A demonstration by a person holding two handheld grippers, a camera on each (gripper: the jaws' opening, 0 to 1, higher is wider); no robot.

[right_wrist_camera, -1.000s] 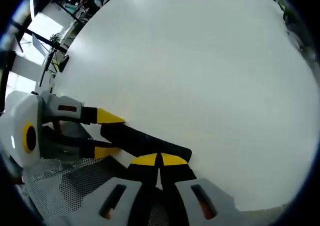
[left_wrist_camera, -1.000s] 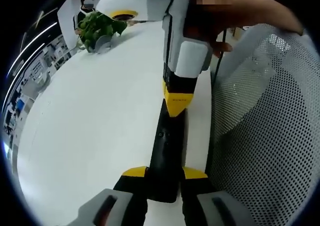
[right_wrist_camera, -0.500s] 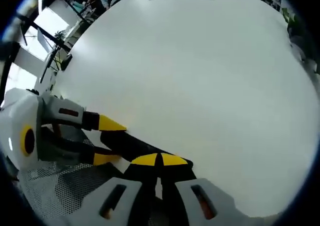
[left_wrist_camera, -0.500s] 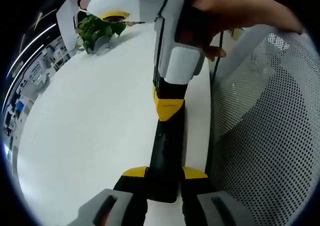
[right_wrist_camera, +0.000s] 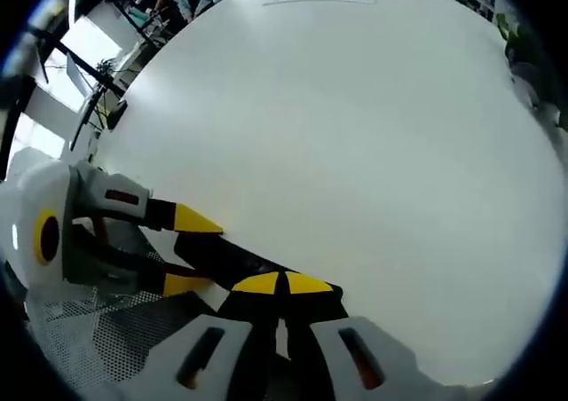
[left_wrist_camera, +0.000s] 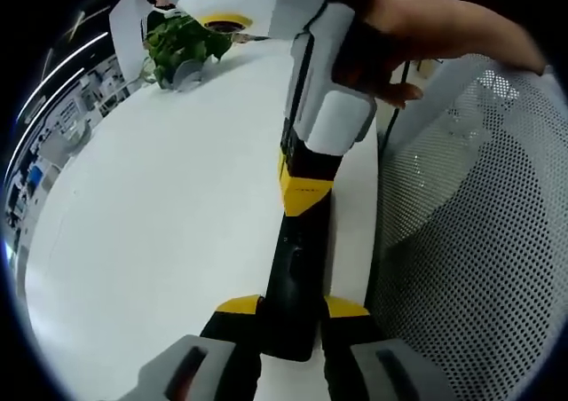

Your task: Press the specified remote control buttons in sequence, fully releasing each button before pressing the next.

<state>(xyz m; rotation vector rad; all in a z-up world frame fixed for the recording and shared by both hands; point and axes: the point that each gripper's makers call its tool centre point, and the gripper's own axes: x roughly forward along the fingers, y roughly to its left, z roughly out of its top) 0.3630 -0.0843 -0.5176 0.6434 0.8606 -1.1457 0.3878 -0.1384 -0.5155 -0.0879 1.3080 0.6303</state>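
A slim black remote control (left_wrist_camera: 297,268) lies lengthwise just above the white table (left_wrist_camera: 160,206). My left gripper (left_wrist_camera: 293,306) is shut on its near end, one yellow tip on each side. From above, my right gripper (left_wrist_camera: 306,192) comes down with its yellow tips together on the remote's upper face; a hand (left_wrist_camera: 426,28) holds it. In the right gripper view, my right gripper (right_wrist_camera: 282,284) is shut, its tips over the remote (right_wrist_camera: 226,252). The left gripper (right_wrist_camera: 193,253) clamps that remote from the left.
A white mesh chair back (left_wrist_camera: 470,224) stands close along the table's right edge and shows as the mesh chair (right_wrist_camera: 115,330) under the left gripper. A potted green plant (left_wrist_camera: 182,44) sits at the far end of the table. Wide bare table (right_wrist_camera: 355,135) stretches beyond the remote.
My right gripper's shut tips have slid a little along the remote toward the left gripper, covering more of it. The left gripper keeps its hold; both cameras shifted slightly.
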